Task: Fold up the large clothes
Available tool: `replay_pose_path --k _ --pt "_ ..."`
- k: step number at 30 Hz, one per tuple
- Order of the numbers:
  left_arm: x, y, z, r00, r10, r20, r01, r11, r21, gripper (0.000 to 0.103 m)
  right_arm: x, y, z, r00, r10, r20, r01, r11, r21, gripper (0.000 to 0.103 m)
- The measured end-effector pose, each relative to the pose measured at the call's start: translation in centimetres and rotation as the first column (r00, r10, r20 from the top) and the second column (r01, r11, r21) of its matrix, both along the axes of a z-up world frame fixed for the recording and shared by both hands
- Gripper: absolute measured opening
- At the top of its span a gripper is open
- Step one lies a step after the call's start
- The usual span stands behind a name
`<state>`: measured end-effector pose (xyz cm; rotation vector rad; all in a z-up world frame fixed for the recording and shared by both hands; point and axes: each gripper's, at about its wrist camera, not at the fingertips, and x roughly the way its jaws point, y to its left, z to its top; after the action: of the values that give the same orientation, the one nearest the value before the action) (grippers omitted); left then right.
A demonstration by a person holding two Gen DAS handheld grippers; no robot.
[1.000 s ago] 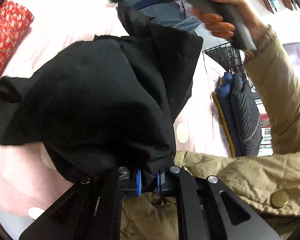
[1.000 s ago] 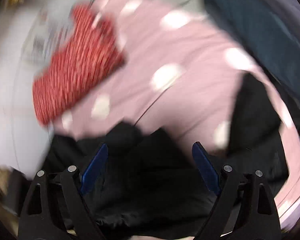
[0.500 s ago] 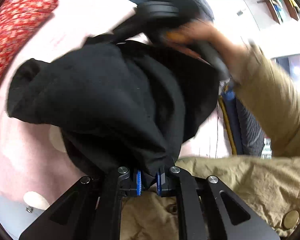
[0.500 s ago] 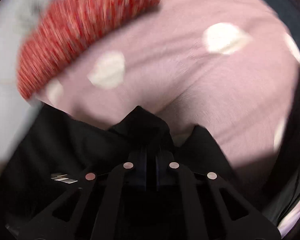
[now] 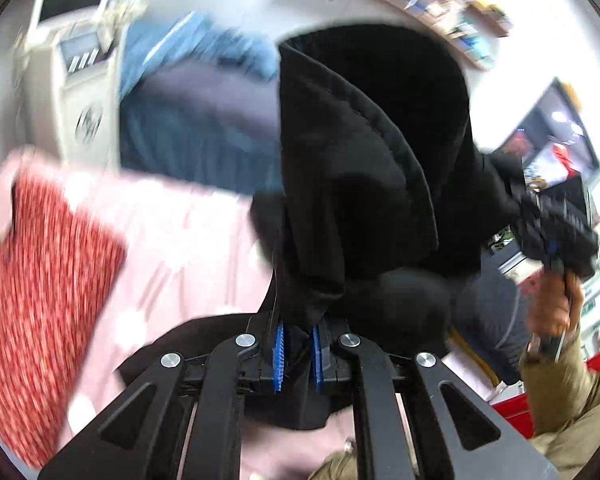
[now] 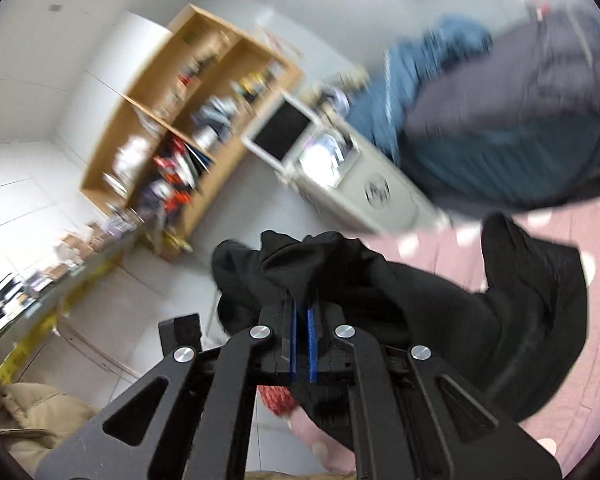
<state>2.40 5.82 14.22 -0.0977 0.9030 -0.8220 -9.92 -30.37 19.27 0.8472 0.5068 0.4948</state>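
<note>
A large black garment (image 5: 364, 168) hangs lifted above the pink dotted bedspread (image 5: 187, 240). My left gripper (image 5: 297, 354) is shut on a bunch of its black cloth between the blue pads. In the left wrist view the right gripper (image 5: 556, 228) shows at the right, held by a hand, clamping another part of the same garment. In the right wrist view my right gripper (image 6: 300, 346) is shut on a fold of the black garment (image 6: 420, 296), which drapes down to the right over the bedspread (image 6: 560, 224).
A red patterned cushion (image 5: 39, 300) lies on the bed at the left. A blue-grey duvet (image 5: 203, 120) is heaped at the bed's far side. A white machine with a screen (image 6: 320, 152) and wooden shelves (image 6: 187, 112) stand beyond. A person's beige sleeve (image 5: 560, 412) is at the lower right.
The right gripper went from open over the garment to shut on its cloth, then swung up and away. Both grippers rose, lifting the black garment off the bedspread.
</note>
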Motion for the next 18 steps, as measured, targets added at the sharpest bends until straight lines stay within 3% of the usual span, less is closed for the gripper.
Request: replay_pose_path --k 2,4,8,12,15,17,18 --pt "-0.9 -1.3 3.2 0.997 -0.022 0.068 0.025 0.999 -0.044 0.010 -3.3 -0.8 2.8 0.997 -0.034 0.065 0.033 0.999 0.009 0.005" --pt "-1.8 0.0 7.2 0.989 -0.047 0.141 0.061 0.993 -0.099 0.009 -6.3 -1.3 6.3 0.988 -0.038 0.150 0.033 0.999 0.036 0.005" --pt "-4.7 1.2 14.1 0.949 -0.067 0.308 0.124 0.978 -0.169 0.009 -11.7 0.6 12.7 0.944 -0.028 0.330 0.031 1.000 -0.004 0.004" --pt "-6.4 2.5 20.9 0.890 -0.064 0.451 0.191 0.952 -0.241 0.009 -16.1 0.8 20.2 0.837 0.012 0.547 -0.011 1.000 -0.006 0.004" --pt "-6.5 2.3 24.6 0.840 -0.068 0.538 0.254 0.926 -0.280 0.009 -16.7 0.0 24.1 0.767 0.014 0.642 -0.005 1.000 -0.015 0.004" --pt "-5.4 1.3 26.1 0.819 -0.037 0.572 0.251 0.921 -0.299 0.009 -15.3 -1.5 25.4 0.765 -0.029 0.643 0.033 0.999 0.007 0.004" --pt "-4.5 0.4 26.6 0.823 -0.028 0.567 0.241 0.922 -0.304 0.009 -13.9 -2.8 25.5 0.786 -0.071 0.615 0.068 0.997 0.028 0.004"
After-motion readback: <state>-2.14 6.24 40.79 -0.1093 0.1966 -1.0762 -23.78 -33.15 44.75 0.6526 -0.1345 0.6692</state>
